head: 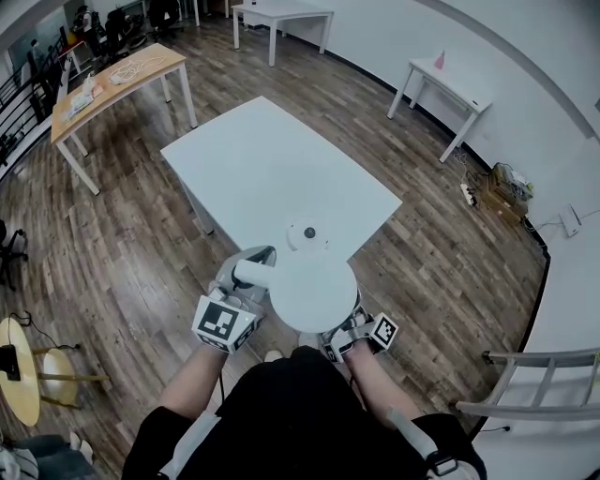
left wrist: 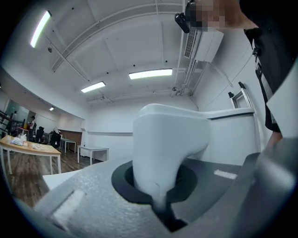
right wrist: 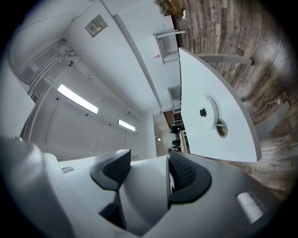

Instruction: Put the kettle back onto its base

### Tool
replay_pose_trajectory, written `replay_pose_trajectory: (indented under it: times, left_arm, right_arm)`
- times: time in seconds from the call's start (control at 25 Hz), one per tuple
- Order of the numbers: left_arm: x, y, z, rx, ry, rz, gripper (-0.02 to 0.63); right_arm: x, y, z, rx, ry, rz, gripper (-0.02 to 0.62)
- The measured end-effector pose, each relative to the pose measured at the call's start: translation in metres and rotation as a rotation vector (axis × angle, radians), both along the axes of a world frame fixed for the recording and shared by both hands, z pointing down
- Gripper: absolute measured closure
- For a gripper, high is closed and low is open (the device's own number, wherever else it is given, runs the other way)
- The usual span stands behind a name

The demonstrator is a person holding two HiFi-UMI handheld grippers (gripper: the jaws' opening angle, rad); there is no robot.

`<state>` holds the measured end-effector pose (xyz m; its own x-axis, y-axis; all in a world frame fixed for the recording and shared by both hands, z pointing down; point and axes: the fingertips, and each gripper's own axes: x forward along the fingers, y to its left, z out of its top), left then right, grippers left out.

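We carry the kettle (head: pixel 312 289) above the table's (head: pixel 253 159) near edge, left tongs (left wrist: pixel 160 204) clamped on its handle (left wrist: pixel 163 139) and right tongs (right wrist: pixel 149 174) pinching its white side, with the base (head: pixel 307 233) lying just ahead.

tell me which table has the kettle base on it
The large white table straight ahead: the kettle base sits near its closest edge. The wooden table, the far white table and the small table by the wall hold none.

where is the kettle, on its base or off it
Off. The kettle is held in the air short of the base, which sits bare on the table.
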<state>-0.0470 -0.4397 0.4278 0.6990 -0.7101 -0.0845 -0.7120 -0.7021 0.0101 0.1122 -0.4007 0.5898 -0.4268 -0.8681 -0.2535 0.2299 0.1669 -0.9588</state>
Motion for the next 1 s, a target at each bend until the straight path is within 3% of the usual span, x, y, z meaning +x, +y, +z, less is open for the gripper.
replay_pose_trajectory:
  times: [0.52, 1.0]
  left_arm:
    - [0.019, -0.081, 0.003, -0.003, 0.022, -0.036, 0.604]
    - [0.028, -0.147, 0.012, 0.012, 0.029, -0.157, 0.606]
  right_arm:
    - [0.023, -0.091, 0.005, 0.018, 0.008, -0.051, 0.331]
    - [0.038, -0.167, 0.021, 0.011, 0.06, -0.077, 0.333]
